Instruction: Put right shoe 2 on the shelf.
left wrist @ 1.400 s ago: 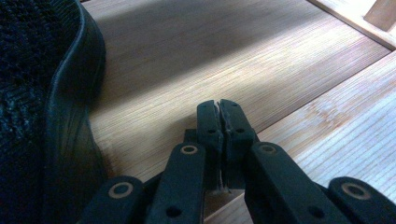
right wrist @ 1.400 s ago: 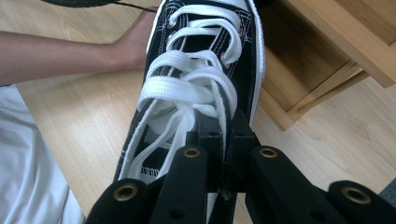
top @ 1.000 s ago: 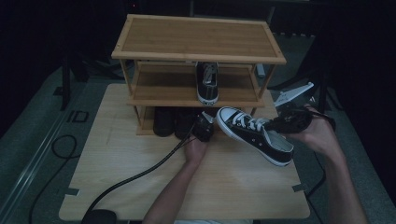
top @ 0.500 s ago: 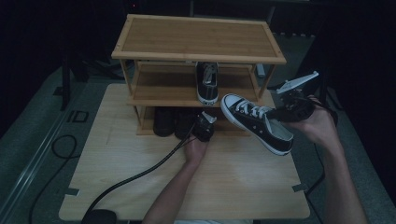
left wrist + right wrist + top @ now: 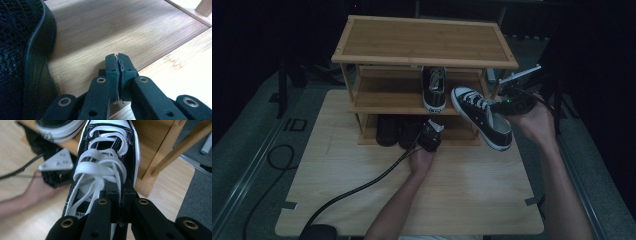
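- A pale wooden table stands in a dark room, grey floor on both sides, with a black cable trailing over its front left part
- A three-tier bamboo shoe rack sits at the table's far half; one black sneaker rests on its middle shelf, dark shoes on the bottom shelf
- Left gripper lies low at the bottom shelf's front edge, jaws pressed together on nothing, a black shoe's sole just beside them
- Right gripper pinches the side wall of a black-and-white laced sneaker, held tilted in the air, toe near the middle shelf's right end
- The bottom-shelf shoes are too dark to tell apart; the held sneaker's heel is cut off in the right gripper view
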Available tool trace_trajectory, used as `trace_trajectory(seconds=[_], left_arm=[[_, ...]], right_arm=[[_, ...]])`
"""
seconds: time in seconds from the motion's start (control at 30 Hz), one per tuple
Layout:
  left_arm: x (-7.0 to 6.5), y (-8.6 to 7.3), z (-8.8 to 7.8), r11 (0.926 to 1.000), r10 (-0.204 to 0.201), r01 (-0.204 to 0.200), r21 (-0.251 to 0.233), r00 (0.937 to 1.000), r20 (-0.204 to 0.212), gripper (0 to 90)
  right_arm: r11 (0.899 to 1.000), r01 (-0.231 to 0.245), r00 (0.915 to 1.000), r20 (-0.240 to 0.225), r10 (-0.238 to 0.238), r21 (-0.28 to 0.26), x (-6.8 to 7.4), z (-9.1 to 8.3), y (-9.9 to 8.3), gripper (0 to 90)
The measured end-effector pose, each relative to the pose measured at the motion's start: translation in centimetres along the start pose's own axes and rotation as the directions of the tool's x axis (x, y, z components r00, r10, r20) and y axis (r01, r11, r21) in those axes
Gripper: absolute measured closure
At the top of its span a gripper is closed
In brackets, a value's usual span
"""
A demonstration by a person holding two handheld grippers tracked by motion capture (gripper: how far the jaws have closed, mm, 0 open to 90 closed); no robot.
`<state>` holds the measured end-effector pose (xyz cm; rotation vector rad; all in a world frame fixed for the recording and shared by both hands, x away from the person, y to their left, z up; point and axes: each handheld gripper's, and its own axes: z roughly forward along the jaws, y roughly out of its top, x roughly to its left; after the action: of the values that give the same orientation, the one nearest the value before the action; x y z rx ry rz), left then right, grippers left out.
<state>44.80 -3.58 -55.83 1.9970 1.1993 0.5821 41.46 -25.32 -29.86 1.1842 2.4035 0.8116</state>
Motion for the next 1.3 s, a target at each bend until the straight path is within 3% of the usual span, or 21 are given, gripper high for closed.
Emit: trace_trajectory(seconds=[0.13,0.27,0.37,0.87,1.07,1.23,1.3], left_arm=[[0.0,0.0,0.0,1.0,0.0,0.0,0.0,1.0,0.0,87.7],[0.0,0.0,0.0,1.0,0.0,0.0,0.0,1.0,0.0,87.7],[0.0,0.0,0.0,1.0,0.0,0.0,0.0,1.0,0.0,87.7],[0.0,0.0,0.0,1.0,0.0,0.0,0.0,1.0,0.0,87.5],[0.0,0.0,0.0,1.0,-0.001,0.001,0.0,1.0,-0.001,87.5],[0.0,0.0,0.0,1.0,-0.001,0.001,0.0,1.0,0.0,87.5],[0.0,0.0,0.0,1.0,-0.001,0.001,0.0,1.0,0.0,87.5]], right_arm=[[0.999,-0.037,0.9986,0.037,0.038,-0.014,0.4,1.1,1.1,88.3],[0.999,-0.04,0.9979,0.05,0.041,-0.025,0.9,1.6,1.6,88.3],[0.996,-0.072,0.9958,0.054,0.075,-0.048,1.0,2.2,1.9,88.3],[0.981,-0.14,0.9835,0.095,0.154,-0.133,1.7,3.2,1.7,88.3],[0.969,-0.186,0.9769,0.075,0.2,-0.161,1.4,3.5,1.6,88.2],[0.967,-0.185,0.9767,0.077,0.2,-0.175,1.4,3.8,1.5,85.7],[0.958,-0.215,0.9736,0.037,0.225,-0.189,0.9,3.6,1.3,82.0]])
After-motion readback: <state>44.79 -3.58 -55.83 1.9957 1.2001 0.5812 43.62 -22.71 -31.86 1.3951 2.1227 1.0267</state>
